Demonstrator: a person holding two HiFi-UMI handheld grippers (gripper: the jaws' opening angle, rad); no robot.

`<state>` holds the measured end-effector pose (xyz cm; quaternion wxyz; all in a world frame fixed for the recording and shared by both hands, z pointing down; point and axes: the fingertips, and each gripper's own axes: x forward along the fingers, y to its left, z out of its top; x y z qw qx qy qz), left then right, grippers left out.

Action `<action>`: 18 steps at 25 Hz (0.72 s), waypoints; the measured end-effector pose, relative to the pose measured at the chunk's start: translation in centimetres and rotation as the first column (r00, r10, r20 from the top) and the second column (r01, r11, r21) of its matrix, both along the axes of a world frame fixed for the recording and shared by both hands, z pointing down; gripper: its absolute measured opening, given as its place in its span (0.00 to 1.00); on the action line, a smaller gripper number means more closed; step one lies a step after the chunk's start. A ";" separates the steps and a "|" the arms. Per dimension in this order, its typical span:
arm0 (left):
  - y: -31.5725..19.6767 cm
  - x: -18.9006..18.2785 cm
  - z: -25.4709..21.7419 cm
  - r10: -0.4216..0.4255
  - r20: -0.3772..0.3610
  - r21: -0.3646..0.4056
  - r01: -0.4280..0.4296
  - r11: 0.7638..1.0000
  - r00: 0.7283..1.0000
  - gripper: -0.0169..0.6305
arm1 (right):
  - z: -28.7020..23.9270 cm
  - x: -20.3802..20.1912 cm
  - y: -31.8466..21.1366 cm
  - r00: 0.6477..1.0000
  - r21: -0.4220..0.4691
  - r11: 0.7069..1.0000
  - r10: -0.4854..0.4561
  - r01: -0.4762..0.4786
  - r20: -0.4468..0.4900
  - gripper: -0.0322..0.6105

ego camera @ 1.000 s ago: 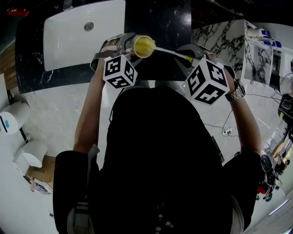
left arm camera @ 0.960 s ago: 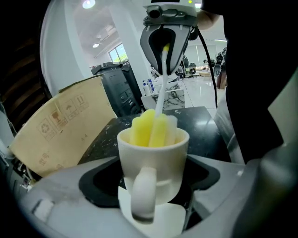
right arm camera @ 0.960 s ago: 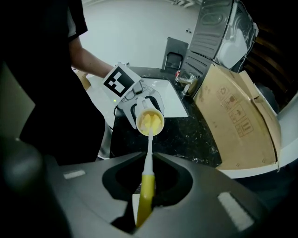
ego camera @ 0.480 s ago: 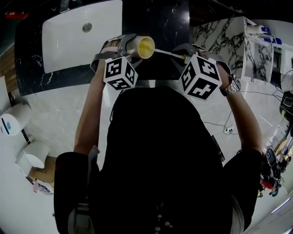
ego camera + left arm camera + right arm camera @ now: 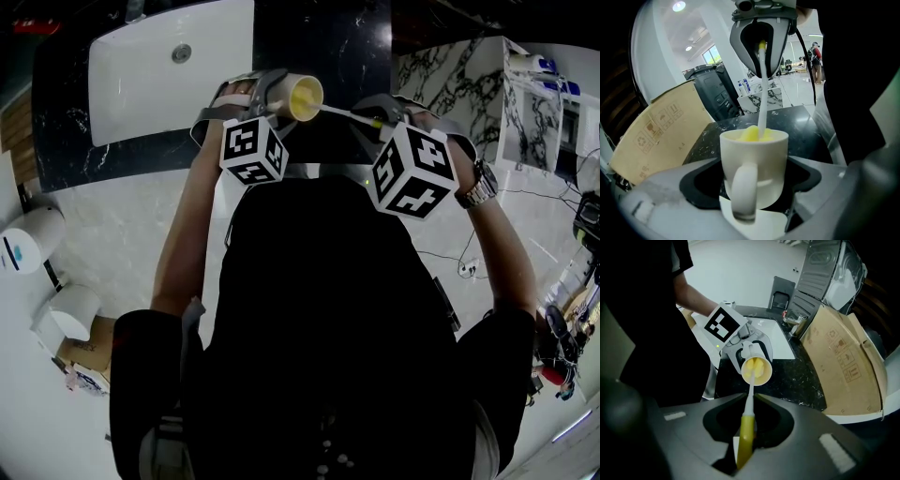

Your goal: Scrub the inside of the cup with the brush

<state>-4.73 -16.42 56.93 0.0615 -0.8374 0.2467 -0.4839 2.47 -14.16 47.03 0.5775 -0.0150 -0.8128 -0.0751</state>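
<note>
White cup (image 5: pixel 757 159) clamped in the left tool (image 5: pixel 752 190), mouth turned toward the right tool (image 5: pixel 746 437), held above the black marbled surface (image 5: pixel 319 37) just right of the white sink (image 5: pixel 169 70). Brush (image 5: pixel 749 397): yellow head inside the cup, white shaft leaving its mouth, yellow handle gripped by the right tool, farther right of the sink.

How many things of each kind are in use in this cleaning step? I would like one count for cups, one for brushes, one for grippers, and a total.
Cup: 1
Brush: 1
Grippers: 2, the left gripper shut on the cup, the right gripper shut on the brush
Total: 4
</note>
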 end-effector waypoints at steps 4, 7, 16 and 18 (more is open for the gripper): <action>0.0 0.2 0.0 0.016 0.012 0.003 -0.016 1.000 1.000 0.68 | -0.3 0.0 -0.4 1.000 0.011 1.000 0.003 -0.003 0.005 0.11; 0.0 0.4 0.1 0.036 0.026 0.012 -0.037 0.999 0.999 0.68 | -0.4 0.2 -0.7 1.000 0.019 1.000 0.001 -0.001 0.002 0.11; 0.1 0.5 0.1 0.060 0.042 0.037 -0.062 0.997 0.997 0.68 | -0.2 1.6 -1.6 0.998 0.039 0.999 -0.009 0.011 -0.065 0.11; 0.1 0.6 0.1 0.060 0.041 0.039 -0.062 0.997 0.997 0.68 | 0.0 2.0 -1.4 0.997 0.032 0.999 -0.006 0.008 -0.081 0.11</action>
